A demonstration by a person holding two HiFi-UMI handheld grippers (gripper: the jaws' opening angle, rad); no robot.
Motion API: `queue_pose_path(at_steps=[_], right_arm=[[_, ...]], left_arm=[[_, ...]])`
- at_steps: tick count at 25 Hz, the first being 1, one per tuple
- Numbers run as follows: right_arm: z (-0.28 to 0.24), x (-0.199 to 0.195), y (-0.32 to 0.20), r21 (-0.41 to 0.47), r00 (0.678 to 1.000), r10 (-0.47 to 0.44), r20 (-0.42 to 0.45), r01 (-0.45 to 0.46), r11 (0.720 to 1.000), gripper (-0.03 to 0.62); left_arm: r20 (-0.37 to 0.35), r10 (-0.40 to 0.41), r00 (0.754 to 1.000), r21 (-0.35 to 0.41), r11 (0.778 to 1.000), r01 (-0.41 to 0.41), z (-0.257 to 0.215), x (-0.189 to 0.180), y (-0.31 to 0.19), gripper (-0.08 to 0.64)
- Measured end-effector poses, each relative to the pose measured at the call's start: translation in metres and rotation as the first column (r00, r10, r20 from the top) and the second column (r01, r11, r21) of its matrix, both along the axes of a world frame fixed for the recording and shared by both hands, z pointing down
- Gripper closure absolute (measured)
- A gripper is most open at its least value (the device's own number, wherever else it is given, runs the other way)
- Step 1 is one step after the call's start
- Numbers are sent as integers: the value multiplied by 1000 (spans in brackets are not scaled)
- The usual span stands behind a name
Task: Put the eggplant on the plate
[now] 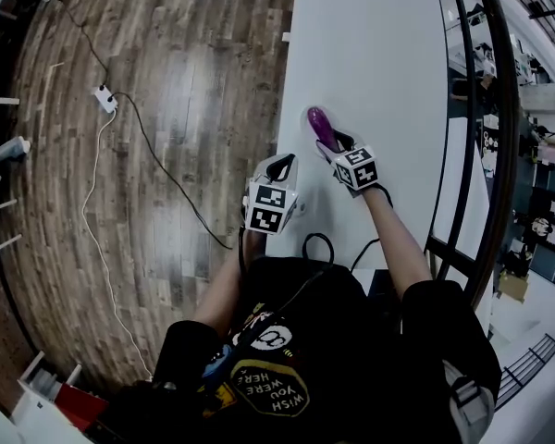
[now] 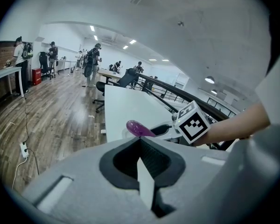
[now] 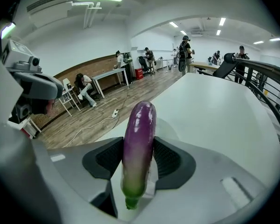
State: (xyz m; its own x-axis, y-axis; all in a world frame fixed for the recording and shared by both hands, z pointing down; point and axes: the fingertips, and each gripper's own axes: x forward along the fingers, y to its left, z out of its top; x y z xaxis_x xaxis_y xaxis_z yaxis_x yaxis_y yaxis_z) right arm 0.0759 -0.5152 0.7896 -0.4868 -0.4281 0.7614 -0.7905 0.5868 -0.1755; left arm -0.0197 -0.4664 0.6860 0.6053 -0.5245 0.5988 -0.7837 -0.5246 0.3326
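Our eggplant (image 3: 140,134) clamped lengthwise in our right gripper (image 3: 139,148), over the white plate (image 3: 167,127); our left gripper (image 2: 141,146) jaws together, empty.

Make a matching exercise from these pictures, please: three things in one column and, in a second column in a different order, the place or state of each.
Column 1
1. long purple eggplant with a green stem end
2. grey left gripper with black pads
3. white plastic power strip with a cable

Column 2
A. lies on the brown wooden floor
B. clamped between the jaws of the right gripper
C. jaws together, nothing between them

Pairs: 1-B, 2-C, 3-A
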Motion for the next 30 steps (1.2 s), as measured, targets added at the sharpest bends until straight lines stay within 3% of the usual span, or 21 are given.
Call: queue_pose_path(at_steps=[13,26,30], right_arm=[[32,7,-10,-37,998,-14,-61,12,999,387],[33,9,-8,4,990,-36,-139,37,999,382],[24,18,-2,45,991,-9,-134,16,999,342]], left_arm=[[-4,-27,1000,-25,999,26,7,-8,5,555],[8,-75,997,-28,997,75,0,-21,25,555],[13,-84,996,-2,996,84,-6,-23,35,555]])
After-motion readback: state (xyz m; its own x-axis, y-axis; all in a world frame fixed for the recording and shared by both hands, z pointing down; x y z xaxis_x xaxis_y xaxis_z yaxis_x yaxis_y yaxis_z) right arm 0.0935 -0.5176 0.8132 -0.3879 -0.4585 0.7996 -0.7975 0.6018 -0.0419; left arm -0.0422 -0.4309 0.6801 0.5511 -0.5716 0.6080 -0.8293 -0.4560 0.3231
